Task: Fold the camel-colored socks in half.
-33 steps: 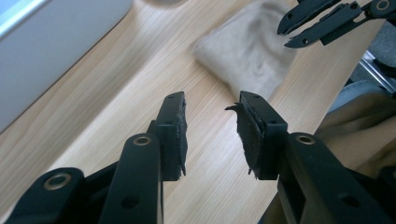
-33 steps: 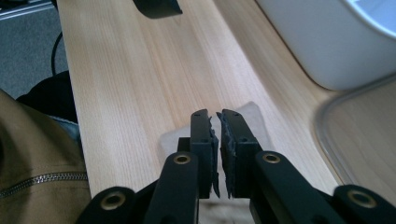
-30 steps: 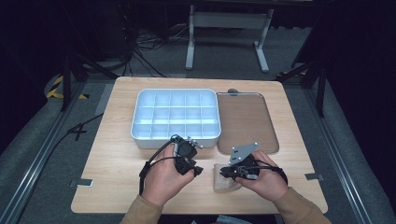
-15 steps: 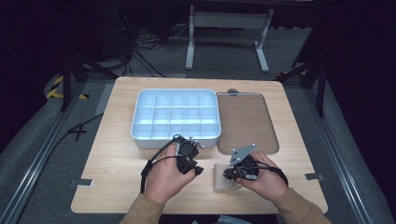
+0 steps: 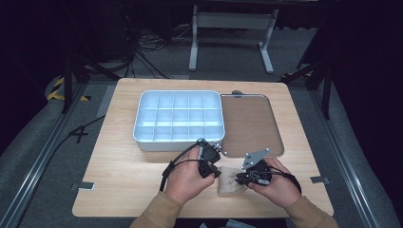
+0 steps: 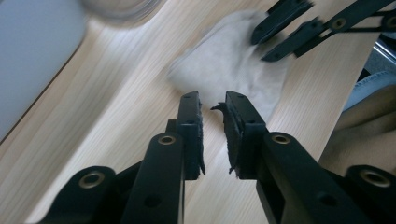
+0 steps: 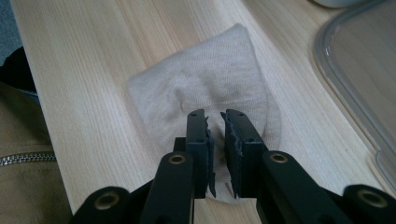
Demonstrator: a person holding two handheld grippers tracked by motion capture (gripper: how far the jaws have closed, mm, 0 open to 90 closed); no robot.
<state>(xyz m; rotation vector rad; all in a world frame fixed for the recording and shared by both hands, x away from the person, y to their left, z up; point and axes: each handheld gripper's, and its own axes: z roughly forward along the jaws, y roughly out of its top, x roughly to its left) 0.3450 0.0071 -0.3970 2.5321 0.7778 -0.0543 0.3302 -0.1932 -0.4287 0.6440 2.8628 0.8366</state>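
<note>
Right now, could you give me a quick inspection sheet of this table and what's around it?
Surface: wooden table, no spills seen.
Job's things: beige cloth lying near the front edge.
Clutter: compartment tray with a clear lid beside it.
Grippers: left gripper slightly open, just short of the cloth; right gripper slightly open above the cloth.
Cables: one cable trails from the left gripper.
Surroundings: dark floor, metal stand, floor wires.

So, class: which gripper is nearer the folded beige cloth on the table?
Right. The right gripper has its jaws over the cloth, slightly apart. The left gripper sits just short of its edge, jaws apart.
</note>
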